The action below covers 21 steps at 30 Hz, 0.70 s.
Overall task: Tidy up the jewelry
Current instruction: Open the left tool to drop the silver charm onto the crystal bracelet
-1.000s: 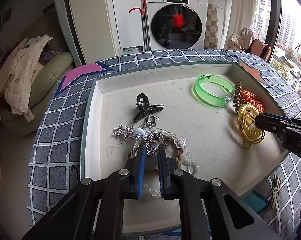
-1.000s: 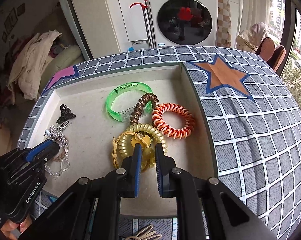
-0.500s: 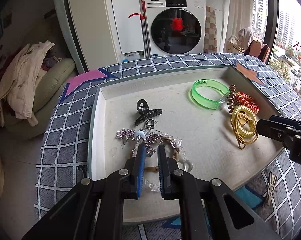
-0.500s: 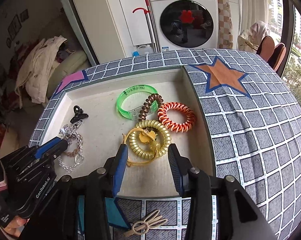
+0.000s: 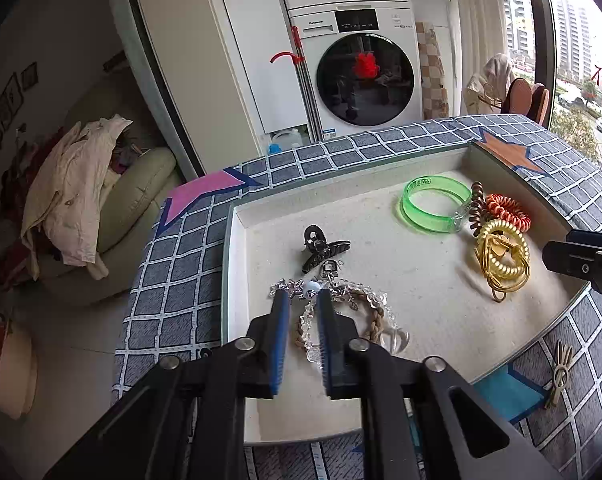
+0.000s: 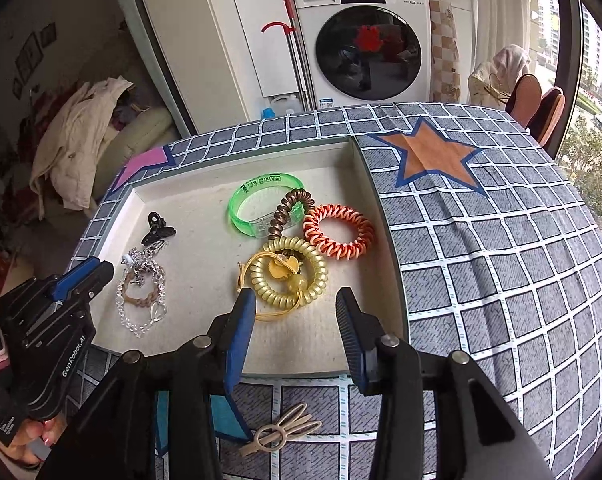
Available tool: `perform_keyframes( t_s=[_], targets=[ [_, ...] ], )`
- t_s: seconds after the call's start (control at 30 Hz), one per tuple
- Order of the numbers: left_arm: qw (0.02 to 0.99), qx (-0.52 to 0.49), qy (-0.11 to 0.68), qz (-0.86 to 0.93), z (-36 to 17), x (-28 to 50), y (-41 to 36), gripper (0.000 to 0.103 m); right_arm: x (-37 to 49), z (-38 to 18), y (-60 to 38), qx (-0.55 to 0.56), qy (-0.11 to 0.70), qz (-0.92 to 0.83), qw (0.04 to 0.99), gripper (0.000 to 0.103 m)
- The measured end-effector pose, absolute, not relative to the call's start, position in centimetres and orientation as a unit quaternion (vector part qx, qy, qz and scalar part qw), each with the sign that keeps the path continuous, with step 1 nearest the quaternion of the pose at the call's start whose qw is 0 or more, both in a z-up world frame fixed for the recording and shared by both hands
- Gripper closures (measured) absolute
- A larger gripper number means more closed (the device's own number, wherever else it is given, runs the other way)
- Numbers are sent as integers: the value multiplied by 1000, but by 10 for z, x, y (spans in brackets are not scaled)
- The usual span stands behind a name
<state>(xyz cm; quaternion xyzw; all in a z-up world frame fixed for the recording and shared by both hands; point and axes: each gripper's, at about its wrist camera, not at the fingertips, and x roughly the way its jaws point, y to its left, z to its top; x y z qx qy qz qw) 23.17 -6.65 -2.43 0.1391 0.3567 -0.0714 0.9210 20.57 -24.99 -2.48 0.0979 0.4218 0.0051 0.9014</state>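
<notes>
A shallow white tray holds the jewelry. At its left lie a black claw clip and a heap of chain and braided bracelets. My left gripper hovers over that heap, its jaws opening, with nothing pinched between them. At the right lie a green bangle, a brown coil tie, an orange coil tie and a yellow coil tie. My right gripper stands open just short of the yellow coil, empty.
The tray sits on a grey checked cloth with an orange star and a pink star. A beige hair clip lies on the cloth in front of the tray. A washing machine and a sofa with clothes stand beyond.
The right jaws spread apart and drew back from the yellow coil, which stays in the tray. The left jaws widened in the last half second. Both grippers rose slightly.
</notes>
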Motion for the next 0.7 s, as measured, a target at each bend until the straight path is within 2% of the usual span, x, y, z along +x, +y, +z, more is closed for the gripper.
perform_keyframes(
  t_s=[0.03,0.13,0.4,0.47,0.63,0.7],
  targets=[
    [924,135,351,-67,-23,230,-64,0,205,-25,-250,97,422,4,902,58],
    [936,127,322,-69,-14,218,-60,0,204,-24,-252,96,421,2,902,58],
    [928,111,351,-64,-17,216,-53,0,200,-23,-252,90,420,1,903,58],
    [926,104,356,-64,-18,214,-50,0,198,-21,-250,79,417,0,905,53],
    [925,85,364,-65,-15,207,-45,0,189,-16,-244,58,398,-8,916,26],
    [925,78,366,-63,-14,203,-44,0,184,-14,-244,55,390,-9,919,21]
  ],
)
